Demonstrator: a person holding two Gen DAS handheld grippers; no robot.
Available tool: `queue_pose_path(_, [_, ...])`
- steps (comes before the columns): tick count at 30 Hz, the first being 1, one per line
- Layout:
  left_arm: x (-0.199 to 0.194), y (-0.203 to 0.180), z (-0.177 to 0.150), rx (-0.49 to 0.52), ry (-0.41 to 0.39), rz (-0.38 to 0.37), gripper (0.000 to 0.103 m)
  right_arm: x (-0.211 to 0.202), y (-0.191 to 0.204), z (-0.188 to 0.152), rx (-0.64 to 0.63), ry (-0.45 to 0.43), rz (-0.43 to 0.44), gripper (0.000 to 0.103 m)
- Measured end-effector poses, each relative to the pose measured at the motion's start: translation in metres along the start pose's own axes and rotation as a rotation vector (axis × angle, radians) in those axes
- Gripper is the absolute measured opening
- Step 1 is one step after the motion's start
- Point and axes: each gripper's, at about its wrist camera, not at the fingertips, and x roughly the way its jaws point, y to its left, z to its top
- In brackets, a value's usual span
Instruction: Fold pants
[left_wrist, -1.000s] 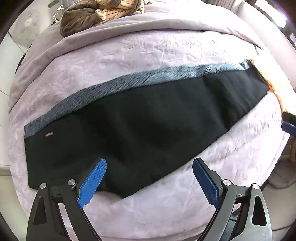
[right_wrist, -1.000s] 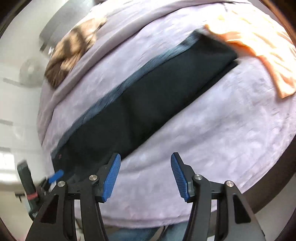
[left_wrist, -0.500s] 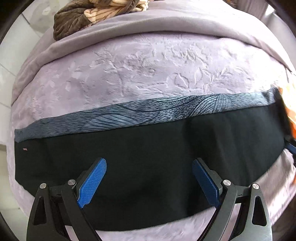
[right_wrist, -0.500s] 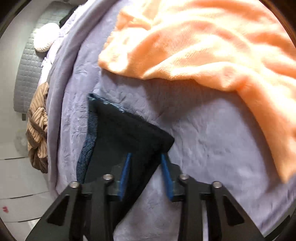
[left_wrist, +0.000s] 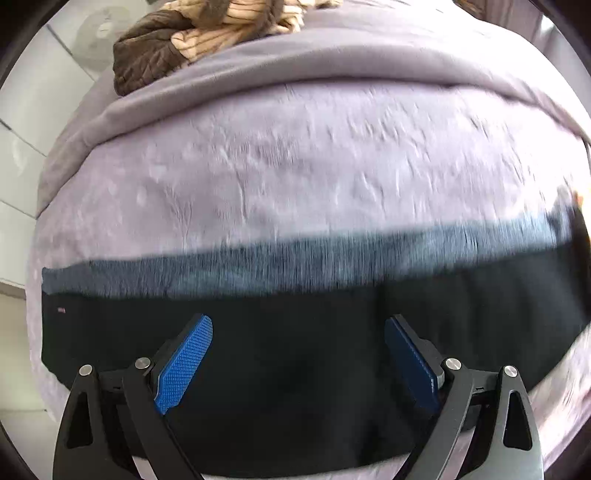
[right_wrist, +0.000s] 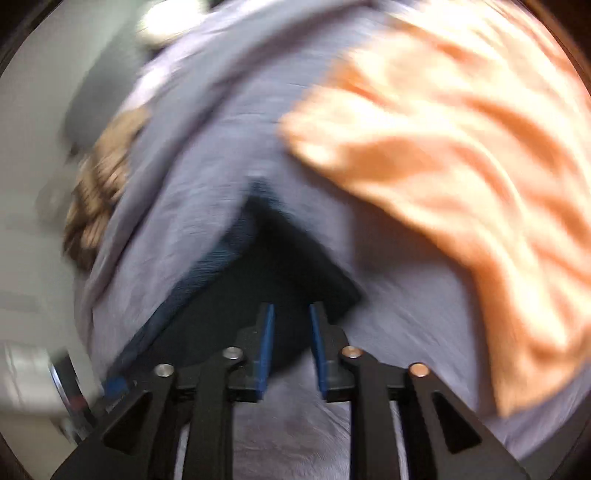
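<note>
Beneath both of my tools lies one pair of pants (left_wrist: 295, 369), a long black band folded lengthwise, with a grey-blue strip of finer weave along its far edge. It rests flat on one bed (left_wrist: 295, 166) covered in a plush lilac blanket with a raised, crinkled pattern. My left hand-held gripper (left_wrist: 298, 332) hangs over the middle of the pants, its two blue cross-hatched pads spread wide with nothing pinched. My right hand-held gripper (right_wrist: 291, 314) sits at the pants' end corner (right_wrist: 295, 258); its pads stand narrow and are opening, with dark cloth between them, though blur keeps me from telling whether they touch it. Right of that tool lies one soft orange blanket (right_wrist: 461, 166), rumpled in thick folds. Far beyond the left tool sits one heap of brown and striped fabric (left_wrist: 192, 40).
</note>
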Motion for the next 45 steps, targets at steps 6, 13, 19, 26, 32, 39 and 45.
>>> queue_pose_path(6, [0.047,-0.009,0.022,-0.04,0.042,0.051,0.095,0.075,0.056,0.033,-0.177,0.085,-0.022,0.039])
queue_pose_path(13, [0.051,0.009,0.026,-0.042,0.049,0.049,0.103,0.077,0.041,0.056,-0.198,0.02,-0.13,0.034])
queue_pose_path(19, [0.021,0.018,-0.002,-0.028,0.06,0.031,0.103,0.045,0.031,0.059,-0.139,0.026,-0.117,0.04])
queue_pose_path(26, [0.025,0.01,-0.057,0.023,0.119,0.013,0.103,0.021,0.025,0.016,-0.17,0.077,-0.124,0.05])
queue_pose_path(32, [0.031,0.016,-0.053,0.004,0.13,-0.013,0.103,0.038,0.016,0.002,-0.168,0.123,-0.14,0.058])
queue_pose_path(39, [0.031,0.015,-0.052,-0.002,0.144,0.012,0.103,0.052,0.026,0.002,-0.19,0.194,-0.117,0.082])
queue_pose_path(45, [0.029,0.002,-0.054,0.003,0.149,0.044,0.103,0.053,0.014,-0.004,-0.138,0.202,-0.047,0.083])
